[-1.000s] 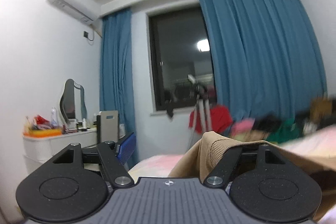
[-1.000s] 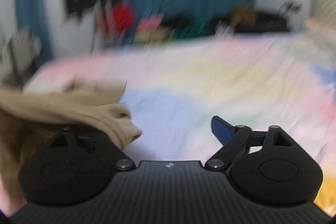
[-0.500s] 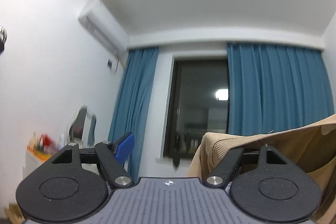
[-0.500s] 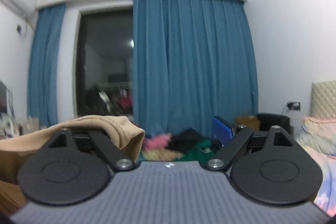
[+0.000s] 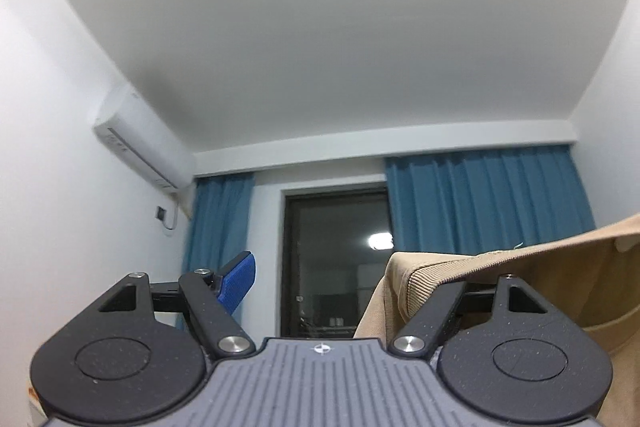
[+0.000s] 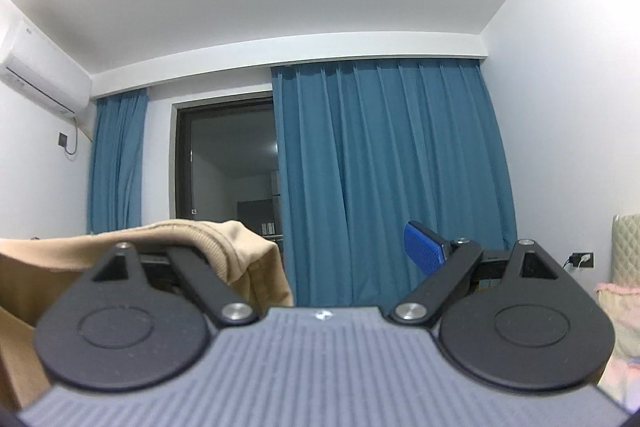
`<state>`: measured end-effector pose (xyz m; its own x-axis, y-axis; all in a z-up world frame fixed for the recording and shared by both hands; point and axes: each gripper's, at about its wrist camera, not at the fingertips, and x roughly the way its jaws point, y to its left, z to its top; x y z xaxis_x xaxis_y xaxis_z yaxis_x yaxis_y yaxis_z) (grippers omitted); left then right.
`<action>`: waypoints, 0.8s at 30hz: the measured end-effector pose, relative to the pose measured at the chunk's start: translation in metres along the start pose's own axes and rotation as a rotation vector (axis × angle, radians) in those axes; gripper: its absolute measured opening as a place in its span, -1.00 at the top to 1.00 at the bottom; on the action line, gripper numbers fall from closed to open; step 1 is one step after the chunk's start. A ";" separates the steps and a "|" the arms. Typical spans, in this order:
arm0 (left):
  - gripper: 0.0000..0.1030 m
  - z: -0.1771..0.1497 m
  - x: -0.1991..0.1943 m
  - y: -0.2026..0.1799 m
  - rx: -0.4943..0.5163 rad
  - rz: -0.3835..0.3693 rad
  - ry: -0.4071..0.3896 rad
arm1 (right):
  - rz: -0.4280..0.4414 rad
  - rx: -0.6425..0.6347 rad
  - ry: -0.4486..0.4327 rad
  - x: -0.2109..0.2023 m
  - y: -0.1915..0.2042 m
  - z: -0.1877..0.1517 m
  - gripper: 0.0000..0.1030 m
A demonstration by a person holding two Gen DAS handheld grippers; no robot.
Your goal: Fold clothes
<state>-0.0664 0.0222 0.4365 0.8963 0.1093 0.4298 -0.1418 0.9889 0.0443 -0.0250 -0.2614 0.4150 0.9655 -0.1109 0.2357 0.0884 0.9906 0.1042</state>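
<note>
A tan ribbed garment (image 5: 520, 267) hangs over the right finger of my left gripper (image 5: 320, 279) and stretches off to the right. The jaws stand wide apart, the blue-padded left finger (image 5: 238, 275) is bare, and only the window shows between them. In the right wrist view the same tan garment (image 6: 180, 235) drapes over the left finger of my right gripper (image 6: 332, 255). Its blue-padded right finger (image 6: 424, 251) is free, with curtain showing through the wide gap. Both grippers are raised high and tilted upward. The covered fingers are hidden by cloth.
Blue curtains (image 6: 392, 167) flank a dark window (image 6: 228, 163) on the far wall. An air conditioner (image 5: 140, 143) is mounted high on the left wall. A pastel bed edge (image 6: 620, 307) and a padded headboard (image 6: 626, 239) show at the lower right.
Both grippers have risen steeply and tipped upward, carrying the tan garment off the bed. The bed and clutter dropped out of view, and ceiling fills the frames.
</note>
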 end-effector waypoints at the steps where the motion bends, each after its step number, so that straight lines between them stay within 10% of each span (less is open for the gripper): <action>1: -0.50 0.000 0.005 -0.002 0.002 -0.010 0.014 | -0.002 -0.013 0.002 0.000 -0.001 0.002 -0.72; 12: -0.50 -0.145 0.111 -0.037 -0.016 -0.046 0.295 | -0.036 -0.062 0.201 0.113 0.000 -0.105 -0.72; 24: -0.58 -0.489 0.289 -0.094 -0.041 0.006 0.676 | -0.112 -0.101 0.505 0.344 -0.003 -0.407 -0.72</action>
<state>0.4116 0.0097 0.1157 0.9631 0.1404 -0.2297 -0.1434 0.9897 0.0036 0.4063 -0.2703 0.1028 0.9444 -0.1895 -0.2687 0.1973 0.9803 0.0022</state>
